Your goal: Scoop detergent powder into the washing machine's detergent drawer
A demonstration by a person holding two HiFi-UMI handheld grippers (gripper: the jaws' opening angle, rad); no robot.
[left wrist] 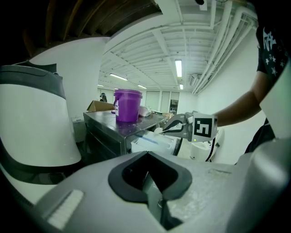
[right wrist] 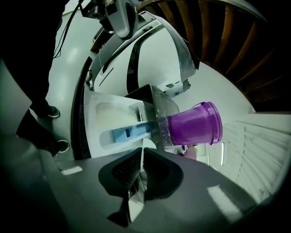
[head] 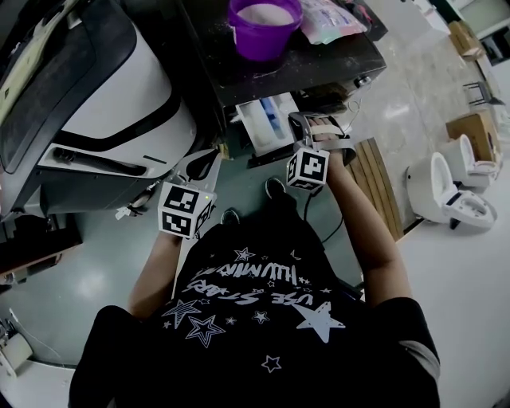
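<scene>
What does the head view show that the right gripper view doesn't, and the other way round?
Only the head view shows the white powder inside the purple bucket, a pink bag beside it, and a white toilet on the floor at the right. Only the right gripper view shows the right gripper with its jaws shut on a thin white scoop. Both show the purple bucket on the metal table, the open detergent drawer with its blue insert, and the white washing machine.

White toilet [head: 443,190] near wooden slats [head: 376,182]; pink pouch [head: 328,19] farther back.
</scene>
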